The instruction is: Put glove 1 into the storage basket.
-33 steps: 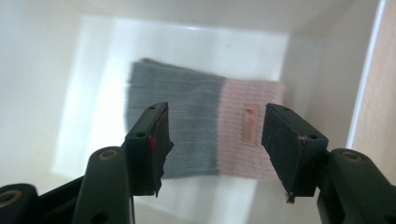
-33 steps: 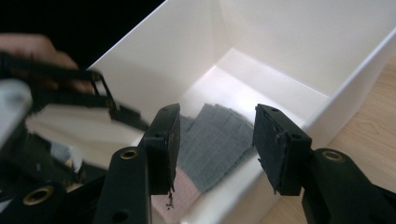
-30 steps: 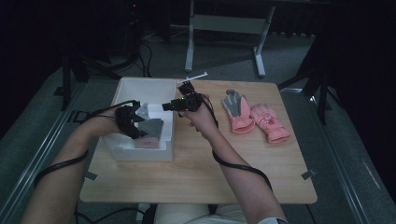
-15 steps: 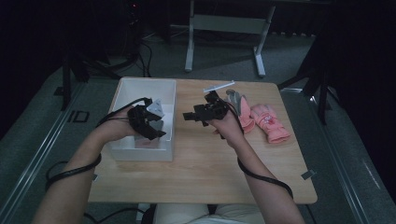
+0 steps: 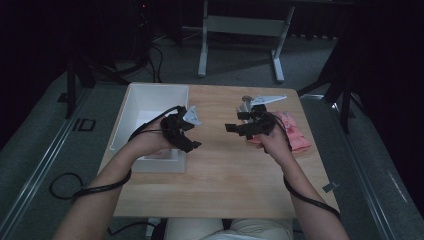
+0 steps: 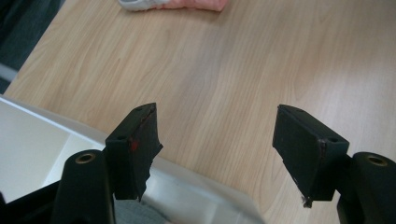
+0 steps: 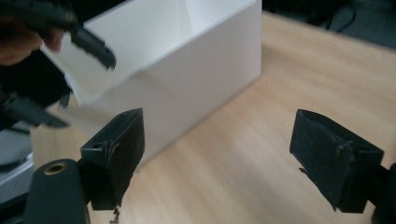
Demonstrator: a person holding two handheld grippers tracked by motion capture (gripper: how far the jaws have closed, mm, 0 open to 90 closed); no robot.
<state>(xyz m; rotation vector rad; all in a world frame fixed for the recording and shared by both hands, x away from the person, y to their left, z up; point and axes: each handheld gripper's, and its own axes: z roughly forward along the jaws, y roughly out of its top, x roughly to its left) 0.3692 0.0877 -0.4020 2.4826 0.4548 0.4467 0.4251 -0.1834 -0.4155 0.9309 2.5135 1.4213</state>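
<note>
Wooden table (image 5: 225, 170): white box (image 5: 150, 102), pink gloves (image 5: 295, 135)

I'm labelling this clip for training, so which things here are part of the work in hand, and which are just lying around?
In the job:
- white box, at the table's left
- pink gloves, at the right
- left gripper, open and empty
- right gripper, open and empty

Lying about:
- wooden table as the surface
- metal stand on the floor behind
- cables on the floor

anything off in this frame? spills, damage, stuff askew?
Nothing spilled or broken. The pink gloves lie in a loose heap at the table's right edge, partly hidden behind the right gripper. The white box sits square at the left. Both the left gripper and the right stand open with nothing between the jaws.
</note>
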